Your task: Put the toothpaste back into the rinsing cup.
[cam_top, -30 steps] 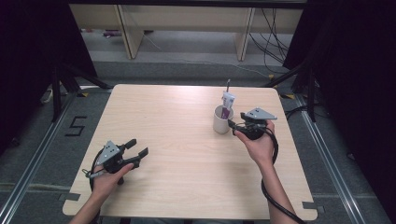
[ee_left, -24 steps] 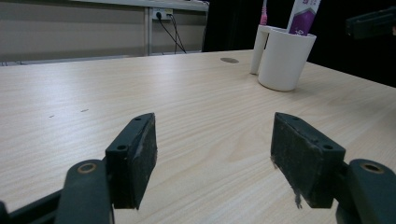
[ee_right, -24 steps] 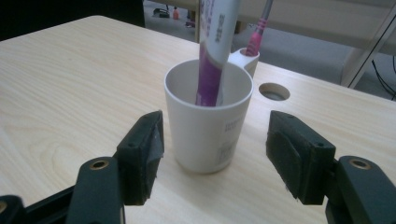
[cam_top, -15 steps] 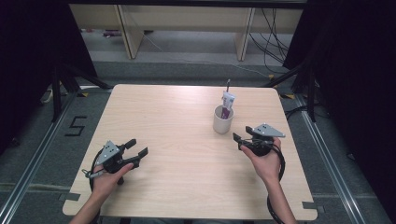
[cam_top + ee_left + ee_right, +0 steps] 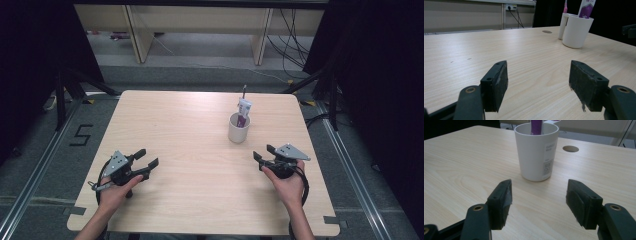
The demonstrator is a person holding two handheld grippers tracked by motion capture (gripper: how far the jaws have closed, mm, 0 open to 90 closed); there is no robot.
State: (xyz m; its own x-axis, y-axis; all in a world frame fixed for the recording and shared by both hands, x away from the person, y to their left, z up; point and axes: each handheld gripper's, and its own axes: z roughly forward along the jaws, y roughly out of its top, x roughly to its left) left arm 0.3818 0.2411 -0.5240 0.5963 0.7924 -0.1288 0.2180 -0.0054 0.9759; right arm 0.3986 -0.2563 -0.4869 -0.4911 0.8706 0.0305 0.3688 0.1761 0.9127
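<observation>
In the high view, the left gripper (image 5: 148, 159) is being held low over the near left part of the wooden surface (image 5: 190, 130), its jaws spread wide with nothing between them. The right gripper (image 5: 263, 153) is being held at the near right, likewise wide open and empty, just near of the white mug (image 5: 238, 128), which is standing right of centre. A purple-and-white tube (image 5: 244, 110) and a thin handle are standing in the mug. A "5" is marked on the floor at the left.

In the left gripper view, the open jaws are being held above bare wood, and the mug (image 5: 576, 31) is seen far off to the right.

In the right gripper view, the mug (image 5: 536, 152) is standing close beyond the open jaws, untouched. Its label is being read as "GARGLE MUG"; the smaller print is illegible.
</observation>
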